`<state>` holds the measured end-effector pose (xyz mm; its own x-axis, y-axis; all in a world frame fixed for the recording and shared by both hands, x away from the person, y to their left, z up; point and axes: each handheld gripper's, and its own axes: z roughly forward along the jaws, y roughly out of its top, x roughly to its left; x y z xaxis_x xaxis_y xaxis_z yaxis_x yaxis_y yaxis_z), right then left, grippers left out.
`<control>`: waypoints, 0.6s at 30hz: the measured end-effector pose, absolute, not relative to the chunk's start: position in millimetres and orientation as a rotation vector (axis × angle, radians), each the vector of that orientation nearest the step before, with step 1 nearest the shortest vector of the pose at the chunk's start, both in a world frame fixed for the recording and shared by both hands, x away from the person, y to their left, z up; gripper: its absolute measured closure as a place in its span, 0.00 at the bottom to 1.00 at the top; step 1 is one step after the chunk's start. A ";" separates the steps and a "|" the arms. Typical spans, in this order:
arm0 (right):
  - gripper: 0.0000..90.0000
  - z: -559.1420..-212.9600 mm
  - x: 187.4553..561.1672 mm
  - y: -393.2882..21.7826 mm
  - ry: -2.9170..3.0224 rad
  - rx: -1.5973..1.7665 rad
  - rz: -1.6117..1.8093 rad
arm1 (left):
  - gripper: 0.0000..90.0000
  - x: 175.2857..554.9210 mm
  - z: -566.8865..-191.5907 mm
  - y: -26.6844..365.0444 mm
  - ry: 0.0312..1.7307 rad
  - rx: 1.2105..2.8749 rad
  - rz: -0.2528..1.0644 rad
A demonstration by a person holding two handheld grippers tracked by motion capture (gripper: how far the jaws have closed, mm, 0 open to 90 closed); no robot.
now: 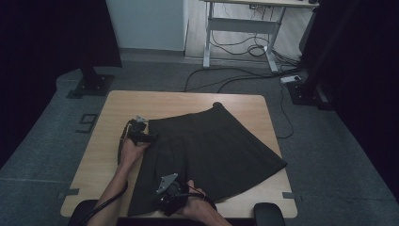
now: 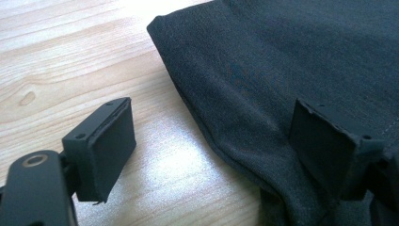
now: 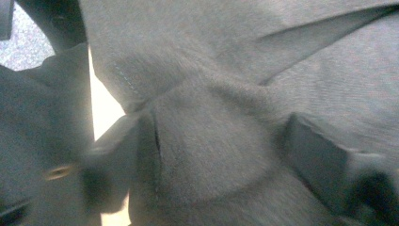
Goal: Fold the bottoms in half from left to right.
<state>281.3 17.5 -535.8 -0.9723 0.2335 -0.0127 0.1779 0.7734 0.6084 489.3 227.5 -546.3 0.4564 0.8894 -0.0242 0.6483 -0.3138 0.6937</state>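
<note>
A dark skirt (image 1: 211, 146) lies spread on the wooden table (image 1: 117, 108), its wide hem toward the right. My left gripper (image 1: 153, 138) sits low at the skirt's left edge. In the left gripper view it (image 2: 211, 146) is open, with one pad (image 2: 113, 150) over bare wood, the other pad (image 2: 324, 141) against the cloth, and the folded edge of the skirt (image 2: 244, 94) lying between them. My right gripper (image 1: 165, 203) is down on the skirt's near left part. In the right gripper view its jaws (image 3: 216, 160) hold a raised mound of the cloth (image 3: 211, 141) that touches both pads.
The table's front edge runs just below my right hand. Bare wood (image 1: 99, 155) lies to the left of the skirt. On the floor beyond stand a black stand base (image 1: 91, 84), a desk frame (image 1: 240, 28) and loose cables (image 1: 235, 77).
</note>
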 end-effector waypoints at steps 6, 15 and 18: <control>0.81 -530.3 286.2 11.0 2.848 0.361 0.958 | 0.41 487.0 -545.4 224.1 1.225 2.056 0.475; 0.91 -530.2 288.2 8.4 2.833 0.390 0.956 | 0.94 484.3 -538.7 209.0 1.188 2.122 0.473; 0.91 -530.5 288.5 10.9 2.856 0.384 0.980 | 0.95 482.3 -537.9 212.3 1.187 2.131 0.470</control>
